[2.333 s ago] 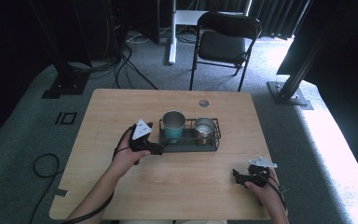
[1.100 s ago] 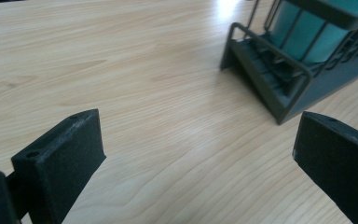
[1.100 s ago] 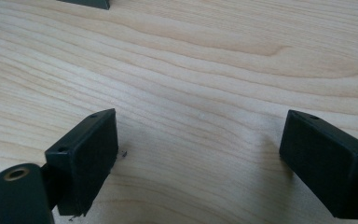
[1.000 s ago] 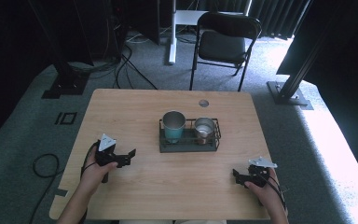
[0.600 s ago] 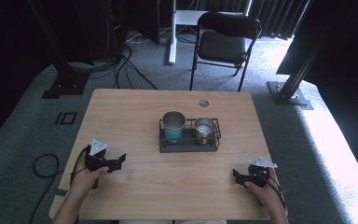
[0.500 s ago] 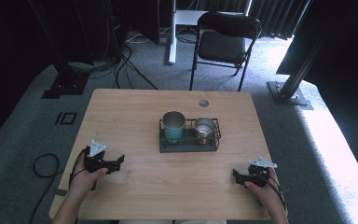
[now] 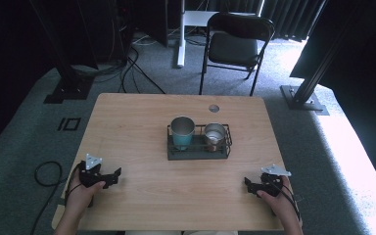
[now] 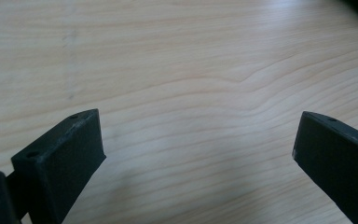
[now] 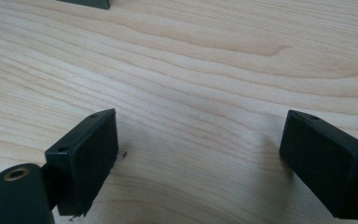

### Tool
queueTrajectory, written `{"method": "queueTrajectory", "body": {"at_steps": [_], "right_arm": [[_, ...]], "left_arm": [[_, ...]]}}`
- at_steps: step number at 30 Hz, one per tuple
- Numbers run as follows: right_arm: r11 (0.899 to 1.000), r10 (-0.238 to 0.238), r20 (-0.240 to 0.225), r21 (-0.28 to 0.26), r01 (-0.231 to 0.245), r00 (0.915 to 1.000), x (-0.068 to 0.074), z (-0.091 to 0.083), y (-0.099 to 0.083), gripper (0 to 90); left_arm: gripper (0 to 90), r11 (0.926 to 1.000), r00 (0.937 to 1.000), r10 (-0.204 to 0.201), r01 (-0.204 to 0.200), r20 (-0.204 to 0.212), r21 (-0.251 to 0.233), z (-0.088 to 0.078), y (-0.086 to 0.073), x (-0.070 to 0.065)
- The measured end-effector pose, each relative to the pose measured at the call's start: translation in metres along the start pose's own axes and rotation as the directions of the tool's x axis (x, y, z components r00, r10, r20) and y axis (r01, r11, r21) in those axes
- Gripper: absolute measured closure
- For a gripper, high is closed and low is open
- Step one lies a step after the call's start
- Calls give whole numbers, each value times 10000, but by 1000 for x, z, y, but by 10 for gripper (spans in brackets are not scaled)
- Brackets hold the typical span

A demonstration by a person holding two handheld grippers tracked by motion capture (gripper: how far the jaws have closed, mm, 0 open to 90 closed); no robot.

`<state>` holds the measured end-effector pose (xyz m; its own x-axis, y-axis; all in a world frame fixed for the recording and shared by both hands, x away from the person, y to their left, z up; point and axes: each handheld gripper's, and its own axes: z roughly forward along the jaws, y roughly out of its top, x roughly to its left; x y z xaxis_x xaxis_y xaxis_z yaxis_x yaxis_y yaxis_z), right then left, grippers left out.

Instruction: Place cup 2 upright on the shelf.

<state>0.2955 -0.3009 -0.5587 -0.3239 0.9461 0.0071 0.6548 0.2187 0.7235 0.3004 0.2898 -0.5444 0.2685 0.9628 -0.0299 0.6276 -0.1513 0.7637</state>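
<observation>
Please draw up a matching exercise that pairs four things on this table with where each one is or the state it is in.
Things:
1. teal cup
2. copper cup
3. left gripper
4. right gripper

Places or states:
A. open, near the table's right front edge
B. left end of the black wire tray
C. open, near the table's left front edge
D. right end of the tray

Pairs: 1-B, 2-D, 3-C, 4-A

Daylight enters from the right in the high view and burns the grey carpet floor (image 7: 357, 147) to white glare; the room's back and left stay near black. The pale wooden desk (image 7: 142, 122) is evenly lit and slightly soft. In both gripper views the wood grain is sharp mid-frame, with faint blurred shadows beside the black jaws, whose near ends go out of focus.
</observation>
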Motion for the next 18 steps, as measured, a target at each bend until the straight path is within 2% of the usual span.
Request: {"method": "queueTrajectory", "body": {"at_steps": [5, 8, 13, 18], "right_arm": [[10000, 1, -1, 0, -1, 10000, 0, 0, 0, 110], [10000, 1, -1, 0, -1, 10000, 0, 0, 0, 110], [10000, 0, -1, 1, 0, 10000, 0, 0, 0, 110], [10000, 2, -2, 2, -2, 10000, 0, 0, 0, 110]], "left_arm": [[25, 9986, 9970, -525, 526, -561, 9, -3, -6, 10], [25, 9968, 9918, -788, 793, -1006, 14, -6, -9, 15], [25, 9932, 9836, -1127, 1157, -1409, 131, -9, -12, 22], [25, 9877, 9717, -1478, 1545, -1843, 225, -11, -16, 28]]}}
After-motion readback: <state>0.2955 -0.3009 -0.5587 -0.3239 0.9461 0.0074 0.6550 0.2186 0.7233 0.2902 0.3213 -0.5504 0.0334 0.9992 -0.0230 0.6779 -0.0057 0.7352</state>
